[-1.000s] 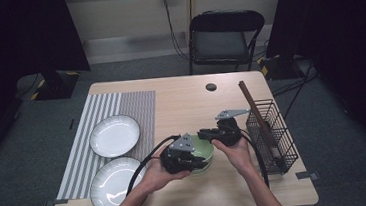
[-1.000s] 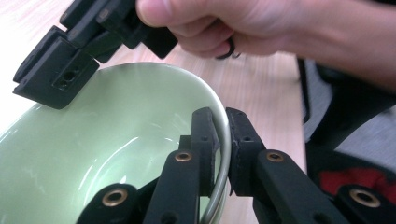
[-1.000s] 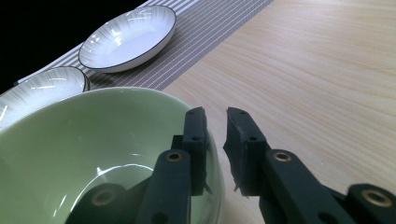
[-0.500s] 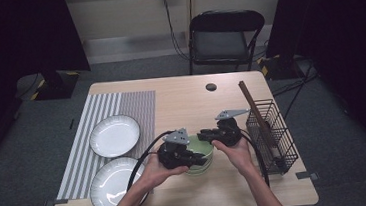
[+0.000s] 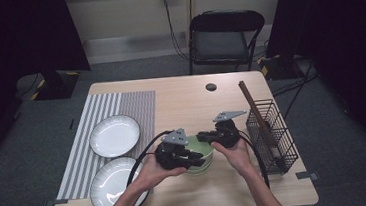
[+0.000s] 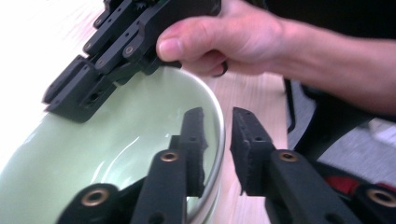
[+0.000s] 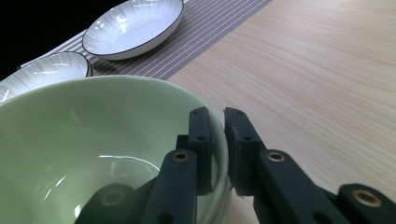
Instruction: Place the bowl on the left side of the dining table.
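1. Your left gripper (image 6: 215,140) straddles the green bowl's (image 5: 198,154) rim; its jaws have just been opening, likely clear of it.
2. Your right gripper (image 7: 218,140) has just been closing and pinches the opposite rim.
3. The bowl sits mid-table, beside the wire basket (image 5: 274,135).

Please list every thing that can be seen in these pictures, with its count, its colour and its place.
bowl: one, pale green, near middle of the table, rim between the jaws of both grippers
plates: two, white with dark rim, on the mat
mat: one, grey striped, left part of table
wire basket: one, black, right edge of table
wooden stick: one, brown, leaning in the basket
table: one, light wood
chair: one, black, behind table
left gripper: black, on the bowl's rim
right gripper: black, on the rim
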